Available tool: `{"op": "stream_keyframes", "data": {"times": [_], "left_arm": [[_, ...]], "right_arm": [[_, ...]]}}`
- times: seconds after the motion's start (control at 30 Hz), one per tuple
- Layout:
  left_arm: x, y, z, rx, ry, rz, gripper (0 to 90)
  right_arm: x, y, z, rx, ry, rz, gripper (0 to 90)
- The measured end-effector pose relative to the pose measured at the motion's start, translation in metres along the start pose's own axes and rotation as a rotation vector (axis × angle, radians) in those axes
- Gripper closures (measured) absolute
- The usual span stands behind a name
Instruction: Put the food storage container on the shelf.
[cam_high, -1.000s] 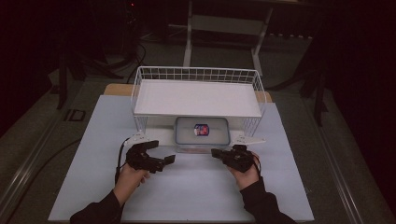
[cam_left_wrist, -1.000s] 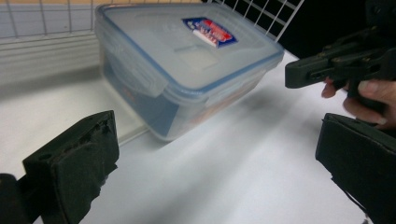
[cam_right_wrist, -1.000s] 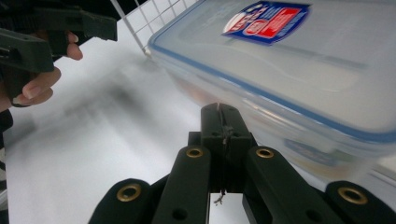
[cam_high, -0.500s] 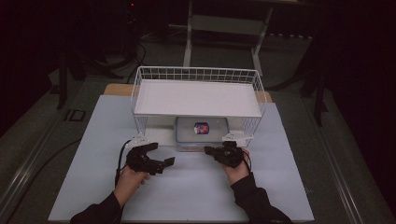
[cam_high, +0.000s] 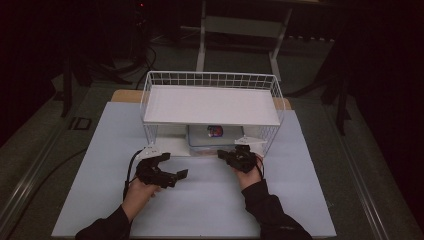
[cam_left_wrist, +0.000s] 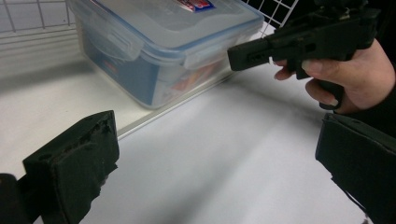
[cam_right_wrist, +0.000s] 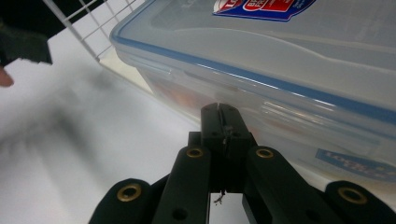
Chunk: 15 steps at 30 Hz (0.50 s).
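Observation:
A clear plastic container (cam_high: 215, 136) with a blue-rimmed lid and a red-and-blue label stands under the white wire shelf (cam_high: 212, 105). My right gripper (cam_high: 223, 154) is shut with nothing between its jaws. Its tip (cam_right_wrist: 219, 122) points at the container's (cam_right_wrist: 289, 74) front lid flap from very close; I cannot tell whether it touches. In the left gripper view the right gripper (cam_left_wrist: 232, 59) sits level with the lid edge of the container (cam_left_wrist: 154, 46). My left gripper (cam_high: 174, 166) stands wide open and empty over the table, left of the container, its pads (cam_left_wrist: 74, 168) far apart.
The shelf is a white wire rack with a flat white top, and its wire feet and side mesh (cam_high: 272, 132) frame the container. A white mat (cam_high: 210, 205) covers the table. The floor around it is dark, with cables at the left.
My right gripper has moved forward and a little left, up to the container's front. The left gripper has stayed where it was.

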<state>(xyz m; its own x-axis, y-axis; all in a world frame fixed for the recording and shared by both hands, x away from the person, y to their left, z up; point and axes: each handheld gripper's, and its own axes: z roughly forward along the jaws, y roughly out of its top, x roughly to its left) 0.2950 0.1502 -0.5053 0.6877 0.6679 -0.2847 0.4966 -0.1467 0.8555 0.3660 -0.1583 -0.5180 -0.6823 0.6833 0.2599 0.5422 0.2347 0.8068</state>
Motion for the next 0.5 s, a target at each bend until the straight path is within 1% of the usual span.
{"op": "stream_keyframes", "data": {"times": [0.1,0.2,0.27,0.33,0.43,0.5], "left_arm": [[0.000,0.000,-0.001,-0.001,0.002,0.001,0.0],[0.000,0.000,-0.001,-0.003,0.005,0.007,0.0],[0.000,0.000,-0.001,-0.001,0.009,0.015,0.0],[-0.001,0.001,-0.001,0.000,0.009,0.017,0.0],[-0.001,0.001,-0.001,-0.001,0.012,0.024,0.0],[-0.001,0.001,-0.001,0.000,0.010,0.027,0.0]], "right_arm": [[-0.001,0.002,0.004,-0.004,0.003,0.013,90.0],[-0.002,0.005,0.008,-0.003,0.000,0.014,90.0],[-0.004,0.007,0.010,-0.004,-0.003,0.024,90.0],[-0.006,0.008,0.012,-0.014,-0.005,0.032,90.0],[-0.008,0.011,0.016,-0.020,-0.014,0.028,90.0],[-0.010,0.013,0.017,-0.018,-0.010,0.035,90.0]]}}
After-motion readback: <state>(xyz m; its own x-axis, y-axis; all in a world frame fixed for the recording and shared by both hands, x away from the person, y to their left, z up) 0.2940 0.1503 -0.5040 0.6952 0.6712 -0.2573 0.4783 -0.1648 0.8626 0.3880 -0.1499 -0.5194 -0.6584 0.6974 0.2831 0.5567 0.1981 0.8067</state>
